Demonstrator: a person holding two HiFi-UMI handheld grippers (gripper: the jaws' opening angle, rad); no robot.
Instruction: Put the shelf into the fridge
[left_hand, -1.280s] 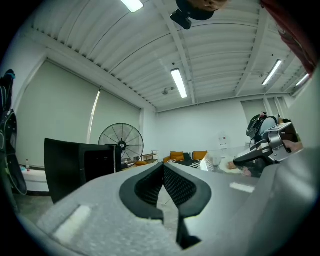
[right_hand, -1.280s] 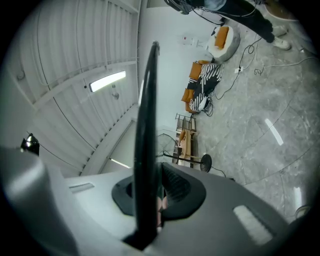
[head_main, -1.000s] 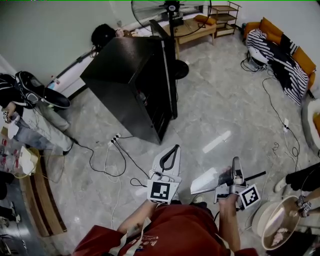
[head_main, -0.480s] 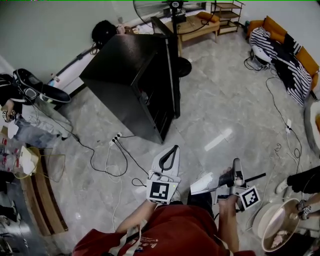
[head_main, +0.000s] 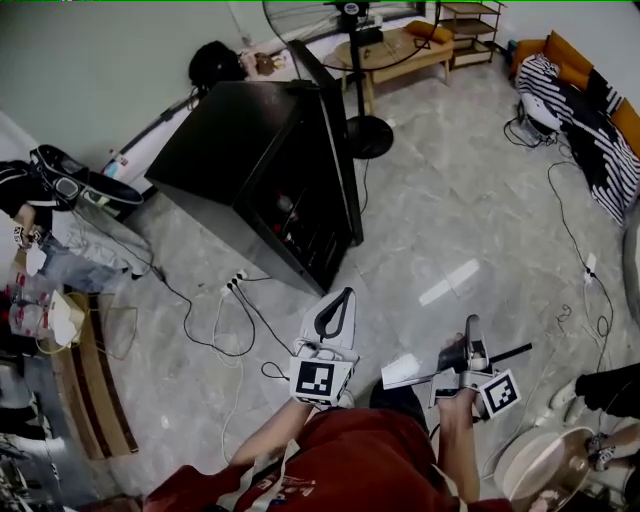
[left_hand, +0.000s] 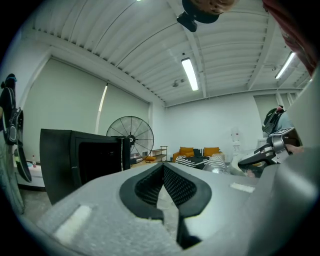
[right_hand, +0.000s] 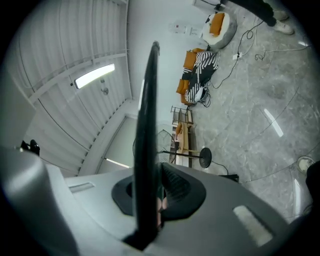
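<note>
I'm at the carrying step. My right gripper (head_main: 470, 335) has its fingers clamped on the shelf (head_main: 408, 369), which sticks out to the left, low by my body and well apart from the open fridge (head_main: 262, 165). My left gripper (head_main: 345, 298) is empty, fingers together. Next, I judge, I must reach the fridge and level the shelf with its opening.

Glossy veined stone floor (head_main: 470, 200), smooth black fridge (head_main: 240, 140) (faint sheen), wooden low table (head_main: 405, 52)
</note>
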